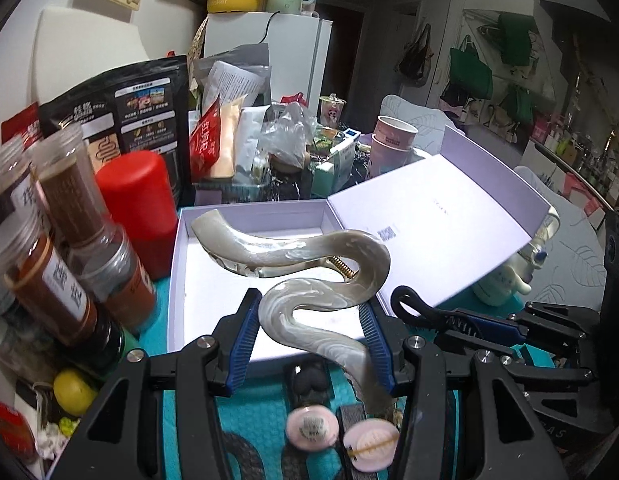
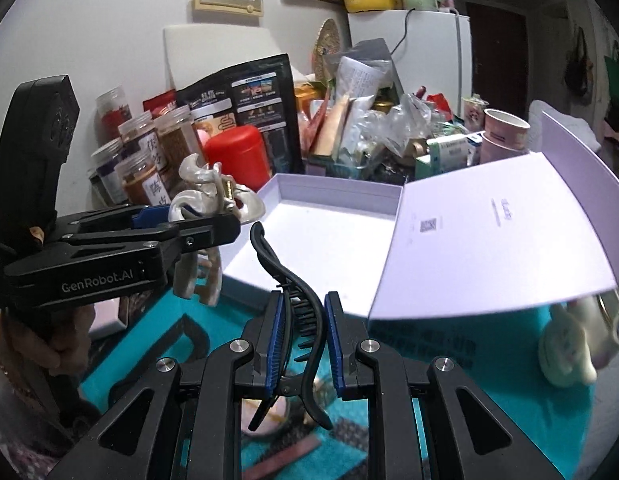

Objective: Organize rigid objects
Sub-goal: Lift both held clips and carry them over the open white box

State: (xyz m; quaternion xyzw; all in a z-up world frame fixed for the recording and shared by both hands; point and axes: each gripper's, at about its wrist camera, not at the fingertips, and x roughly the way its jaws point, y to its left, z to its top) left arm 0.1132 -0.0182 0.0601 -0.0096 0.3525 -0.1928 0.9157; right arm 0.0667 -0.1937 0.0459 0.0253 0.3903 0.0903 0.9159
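Left wrist view: left gripper [image 1: 311, 330] clamping pearl hair claw [image 1: 309, 264], right gripper [image 2: 305, 344] pinching black hair claw [image 2: 297, 308] — carrying both toward open white box [image 2: 341, 196]; next, lowering inside and releasing.

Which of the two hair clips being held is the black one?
The black hair clip in the right gripper; the left gripper holds the wavy pearly-white hair clip.

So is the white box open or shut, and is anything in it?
Open: white box has its lid flipped back; visible interior bare.
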